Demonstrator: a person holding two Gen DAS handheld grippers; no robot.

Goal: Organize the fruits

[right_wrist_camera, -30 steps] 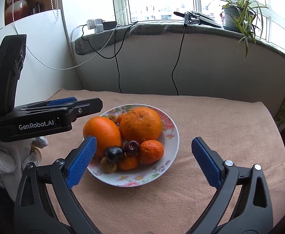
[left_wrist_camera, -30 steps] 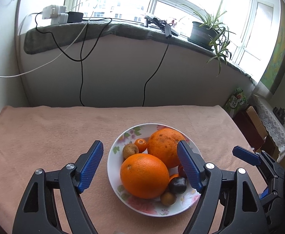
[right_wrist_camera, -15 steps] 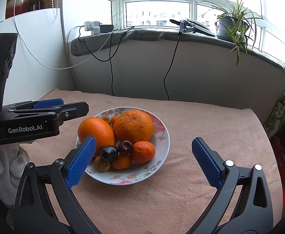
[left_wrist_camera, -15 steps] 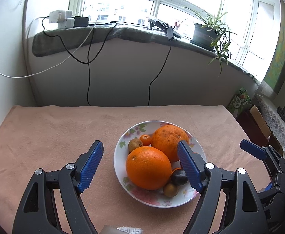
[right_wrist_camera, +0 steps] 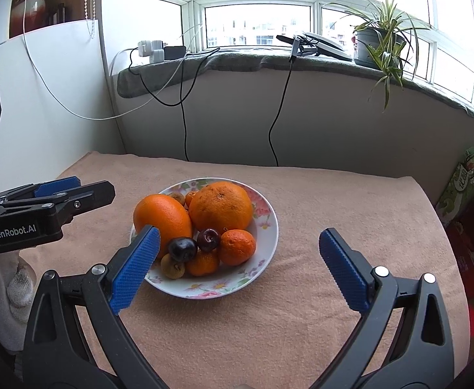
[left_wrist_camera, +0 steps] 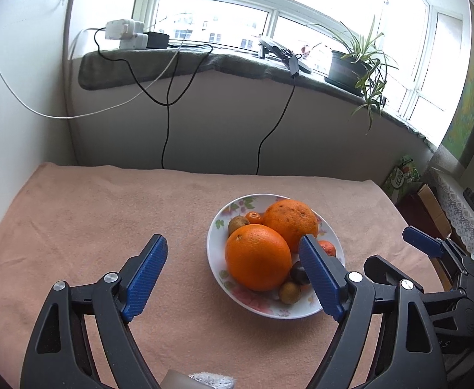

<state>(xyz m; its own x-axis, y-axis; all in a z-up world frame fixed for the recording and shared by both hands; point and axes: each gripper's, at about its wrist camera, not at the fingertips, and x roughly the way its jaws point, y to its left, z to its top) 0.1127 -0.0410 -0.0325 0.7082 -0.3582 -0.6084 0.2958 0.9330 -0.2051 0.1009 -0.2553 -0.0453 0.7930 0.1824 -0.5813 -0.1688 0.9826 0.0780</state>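
Observation:
A white floral plate point(left_wrist_camera: 219, 241) point(right_wrist_camera: 266, 231) sits on the pink cloth. It holds two large oranges point(left_wrist_camera: 258, 261) point(right_wrist_camera: 220, 206), small mandarins point(right_wrist_camera: 237, 247), two dark cherries point(right_wrist_camera: 182, 249) and small brown fruits point(left_wrist_camera: 238, 224). My left gripper point(left_wrist_camera: 233, 275) is open and empty, just short of the plate's near left side. It also shows from the side in the right wrist view point(right_wrist_camera: 58, 197). My right gripper point(right_wrist_camera: 240, 270) is open and empty, in front of the plate. Its finger shows in the left wrist view point(left_wrist_camera: 421, 246).
The pink cloth point(left_wrist_camera: 107, 220) covers the table up to a white wall. Cables point(right_wrist_camera: 182, 113) hang from the grey sill. A potted plant point(right_wrist_camera: 379, 43) stands on the sill. Boxes and a green bag point(right_wrist_camera: 464, 181) lie past the table's right edge.
Both grippers have drawn back and up from the plate, which now looks smaller and farther. Both stay open and empty.

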